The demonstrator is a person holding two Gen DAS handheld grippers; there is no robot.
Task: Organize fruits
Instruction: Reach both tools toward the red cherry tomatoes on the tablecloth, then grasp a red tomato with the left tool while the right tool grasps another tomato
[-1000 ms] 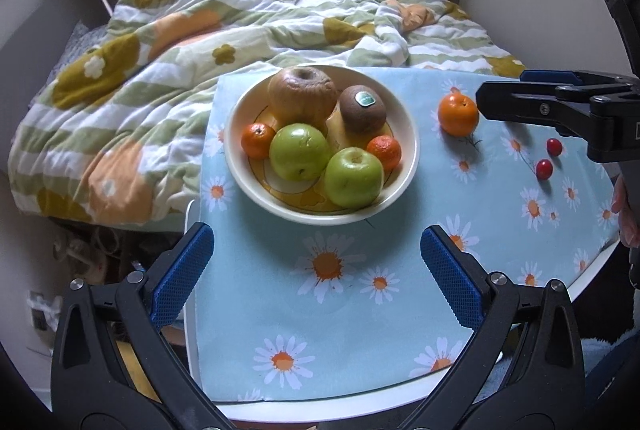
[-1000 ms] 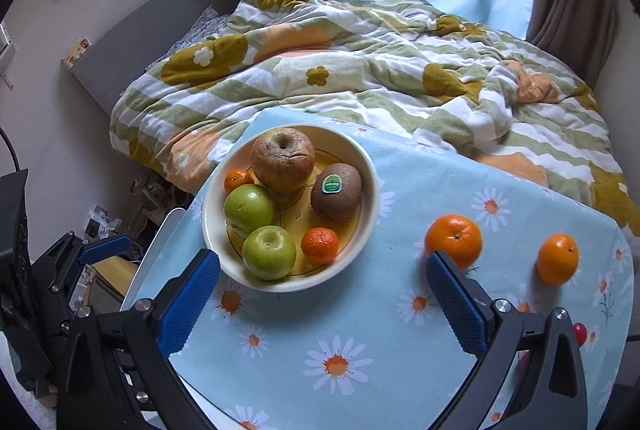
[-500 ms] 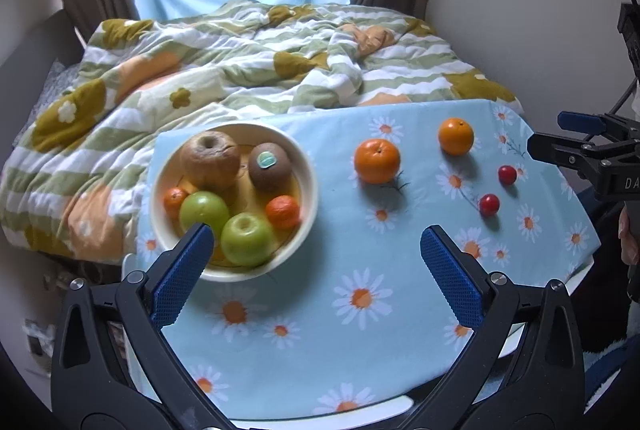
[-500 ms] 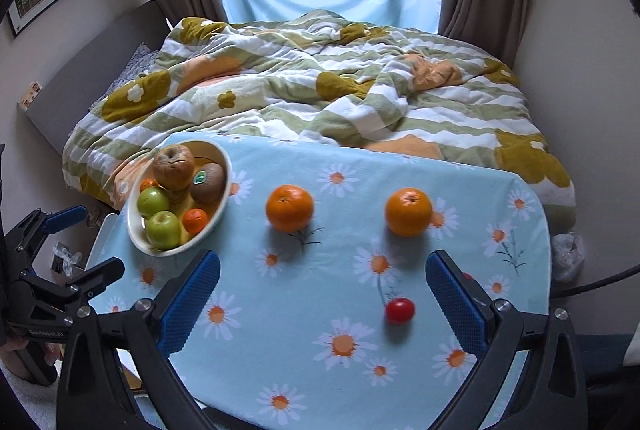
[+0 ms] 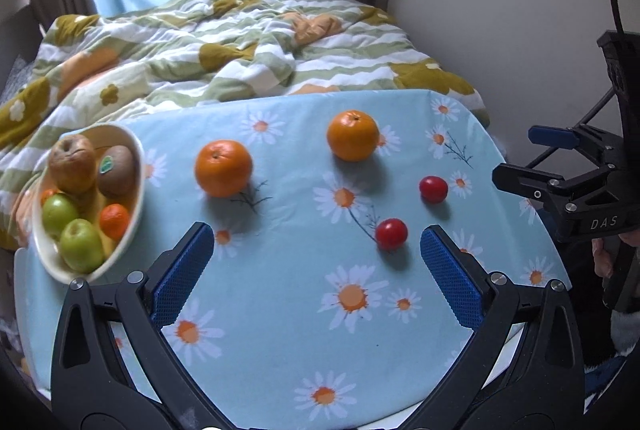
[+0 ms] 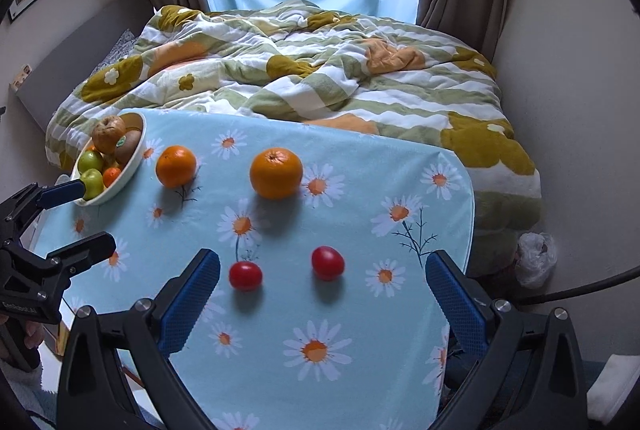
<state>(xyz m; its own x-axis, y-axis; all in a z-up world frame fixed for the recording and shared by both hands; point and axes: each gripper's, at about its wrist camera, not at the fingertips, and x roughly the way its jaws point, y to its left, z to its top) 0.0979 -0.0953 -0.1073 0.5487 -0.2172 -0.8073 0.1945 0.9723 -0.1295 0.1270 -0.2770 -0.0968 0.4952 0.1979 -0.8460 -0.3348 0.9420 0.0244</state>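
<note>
A cream bowl (image 5: 134, 226) (image 6: 134, 164) at the table's left holds apples, a kiwi and small mandarins. Two oranges (image 5: 223, 168) (image 5: 353, 135) lie loose on the daisy tablecloth; in the right wrist view they are the left orange (image 6: 176, 166) and the right orange (image 6: 276, 172). Two small red fruits (image 5: 391, 233) (image 5: 433, 189) (image 6: 245, 275) (image 6: 327, 263) lie nearer the front. My left gripper (image 5: 316, 262) is open and empty above the table's front. My right gripper (image 6: 322, 294) is open and empty, just behind the red fruits.
The table (image 5: 280, 310) is small and rounded, covered by the blue cloth. A bed with a striped flowered quilt (image 6: 304, 70) lies right behind it. A wall (image 5: 500, 10) stands close on the right. A white plastic bag (image 6: 534, 258) lies on the floor.
Both grippers have swung to the right, from the bowl toward the loose oranges and red fruits. The bowl has slid to the left edge of both views. Both stay open.
</note>
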